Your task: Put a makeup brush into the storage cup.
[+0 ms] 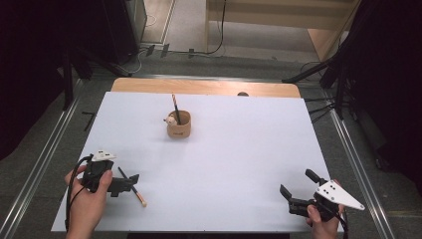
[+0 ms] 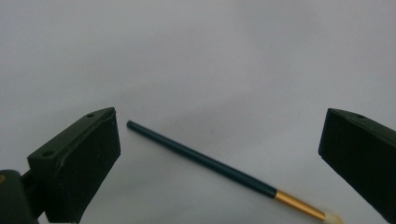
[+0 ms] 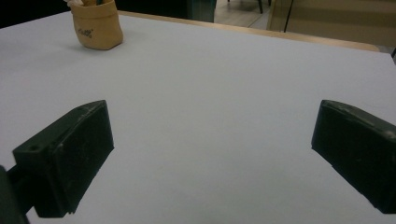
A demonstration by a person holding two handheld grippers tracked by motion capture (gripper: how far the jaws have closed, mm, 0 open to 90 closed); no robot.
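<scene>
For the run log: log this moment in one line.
left hand-held gripper: open over brush | right hand-held gripper: open, idle | cup: holds one brush

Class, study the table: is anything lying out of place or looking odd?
One brush lies loose and flat on the white table, between the open jaws of the left gripper, while another stands in the tan cup. Nothing looks spilled or damaged.

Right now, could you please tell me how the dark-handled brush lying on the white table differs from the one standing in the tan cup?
The dark-handled brush on the table lies flat, between the left gripper's open jaws; the brush in the tan cup stands tilted, handle up. The first shows its gold ferrule and pale tip; the second's tip is hidden in the tan cup. Both have slim dark handles.
</scene>
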